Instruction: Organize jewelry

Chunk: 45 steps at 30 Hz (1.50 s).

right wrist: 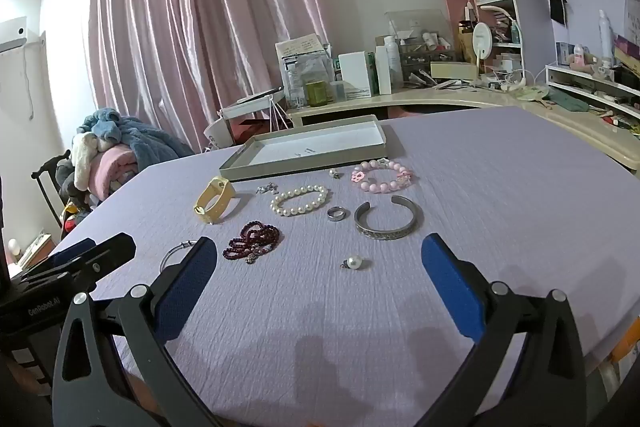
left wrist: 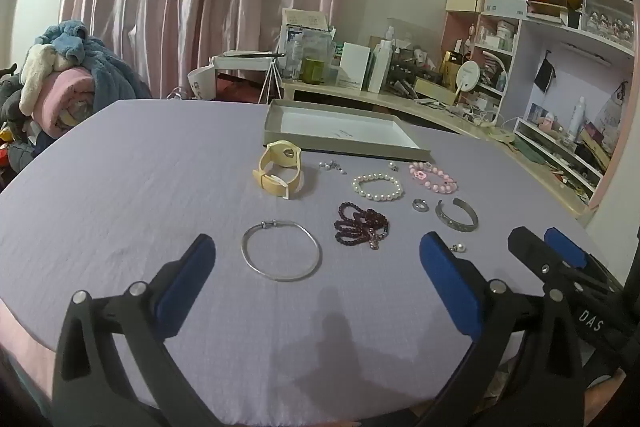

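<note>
Bedroom w/ pink curtains; lilac-covered counter (right wrist: pixel 500 187) carries everything. I judge nothing sorted yet: tray (right wrist: pixel 256 163) at far side is empty, all jewelry loose on the near side of it: watch (left wrist: pixel 276 173), pearls (right wrist: pixel 299 200), pink beads (right wrist: pixel 382 175), cuff (right wrist: pixel 388 217), ring (right wrist: pixel 335 213), bangle (left wrist: pixel 281 249), garnet beads (left wrist: pixel 362 225), pearl drop (right wrist: pixel 354 262). Left tongs (left wrist: pixel 318 287) & right tongs (right wrist: pixel 320 287) both wide open, holding nothing. No obstacles btw tongs & pieces.

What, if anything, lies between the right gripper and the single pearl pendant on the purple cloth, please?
Nothing visible does. The right gripper is open, and the pearl pendant lies on bare purple cloth between its fingers. The silver cuff sits beyond it.
</note>
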### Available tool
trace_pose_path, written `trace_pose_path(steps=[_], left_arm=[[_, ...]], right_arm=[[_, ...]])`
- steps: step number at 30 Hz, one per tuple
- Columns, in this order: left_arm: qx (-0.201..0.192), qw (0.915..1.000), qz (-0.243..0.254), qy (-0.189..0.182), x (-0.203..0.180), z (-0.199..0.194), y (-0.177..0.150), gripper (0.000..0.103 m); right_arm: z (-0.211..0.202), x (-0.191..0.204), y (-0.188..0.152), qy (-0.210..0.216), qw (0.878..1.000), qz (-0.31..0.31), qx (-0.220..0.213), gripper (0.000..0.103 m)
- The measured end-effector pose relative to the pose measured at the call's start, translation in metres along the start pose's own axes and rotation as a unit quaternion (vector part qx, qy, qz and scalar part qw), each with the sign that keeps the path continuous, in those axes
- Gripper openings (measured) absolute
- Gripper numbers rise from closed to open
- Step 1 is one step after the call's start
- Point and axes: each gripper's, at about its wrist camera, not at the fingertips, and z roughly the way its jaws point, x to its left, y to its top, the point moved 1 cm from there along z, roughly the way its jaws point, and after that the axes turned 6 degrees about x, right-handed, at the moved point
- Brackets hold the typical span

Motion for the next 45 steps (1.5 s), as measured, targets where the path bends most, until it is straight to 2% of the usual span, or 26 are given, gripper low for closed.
trace_pose_path(steps=[45], left_arm=[[-0.012,0.9999,0.004,0.000,-0.006,-0.011,0.013,0.101]], right_arm=[[-0.009,0.007,0.010,-0.001,1.000,-0.006,-0.012,0.102]])
